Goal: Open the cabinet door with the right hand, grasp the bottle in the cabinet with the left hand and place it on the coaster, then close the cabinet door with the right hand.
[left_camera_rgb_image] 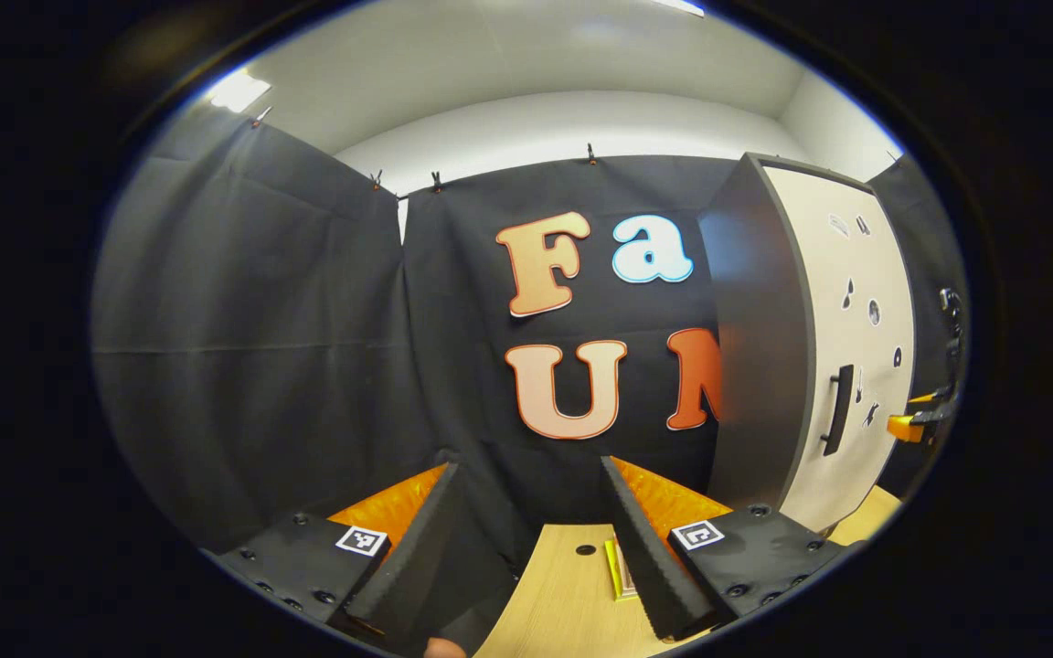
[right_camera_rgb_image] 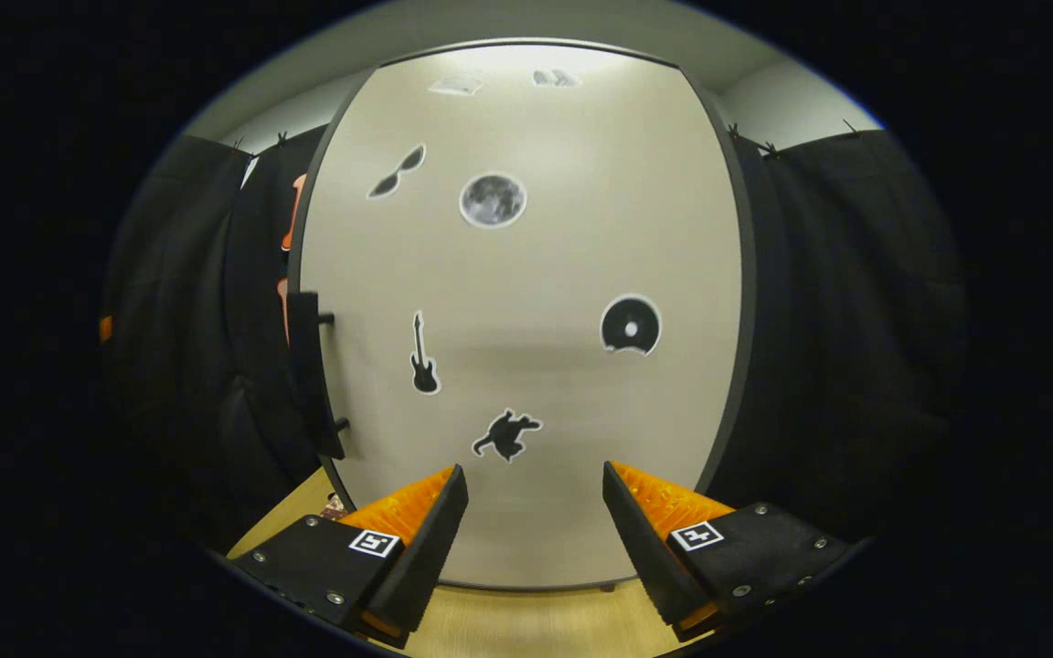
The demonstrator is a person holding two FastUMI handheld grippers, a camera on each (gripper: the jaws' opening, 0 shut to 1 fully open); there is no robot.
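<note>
The cabinet (left_camera_rgb_image: pixel 755 338) stands on the right side of the table (left_camera_rgb_image: pixel 563 585) in my left gripper view, its pale door (right_camera_rgb_image: pixel 526 311) shut flat against the dark body, so whatever is inside is hidden from me. A dark bar handle (left_camera_rgb_image: pixel 838 408) runs upright along the door's left edge, and small stickers dot the panel, among them a guitar (right_camera_rgb_image: pixel 423 355) and a moon (right_camera_rgb_image: pixel 493 200). My right gripper (right_camera_rgb_image: pixel 534 498) faces the door square on and near, fingers spread wide with nothing between them, the handle (right_camera_rgb_image: pixel 307 375) off to their left and untouched. My left gripper (left_camera_rgb_image: pixel 531 489) hangs over the near table edge, pointing at the far wall, its fingers also spread and empty. A thin flat coaster (left_camera_rgb_image: pixel 620 568) lies on the wood just beside its right finger.
</note>
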